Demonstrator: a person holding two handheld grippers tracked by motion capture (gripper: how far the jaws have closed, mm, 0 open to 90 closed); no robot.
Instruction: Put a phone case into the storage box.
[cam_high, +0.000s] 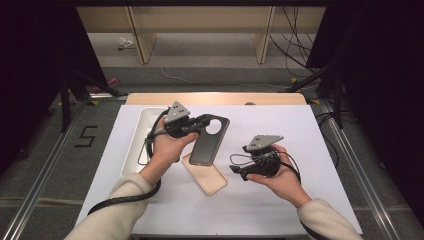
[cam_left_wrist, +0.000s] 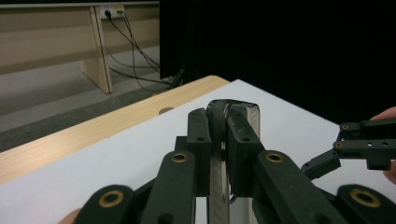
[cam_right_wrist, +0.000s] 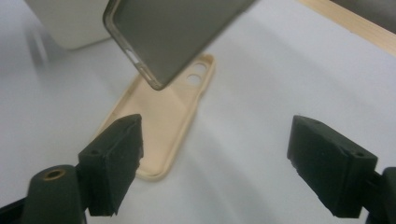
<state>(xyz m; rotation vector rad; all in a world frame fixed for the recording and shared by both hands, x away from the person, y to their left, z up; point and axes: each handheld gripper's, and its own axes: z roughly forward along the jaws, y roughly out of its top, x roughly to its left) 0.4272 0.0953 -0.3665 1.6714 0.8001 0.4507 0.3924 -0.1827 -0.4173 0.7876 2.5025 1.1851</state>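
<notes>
Hands are working phone cases over a white table (cam_high: 300, 165): left gripper (cam_high: 206, 121) is pinching the dark case (cam_high: 209, 141) aloft above the beige case (cam_high: 206, 175), right gripper (cam_high: 236, 171) is hovering spread and empty, likely regrasping next.

Phone case (cam_high: 206, 175) lying on surface (cam_high: 260, 205), centre. Second case (cam_high: 209, 141) hanging above it, tilted. Tray (cam_high: 138, 140) sitting left of both. Right tool (cam_high: 234, 170) hovering right of lying case.
</notes>
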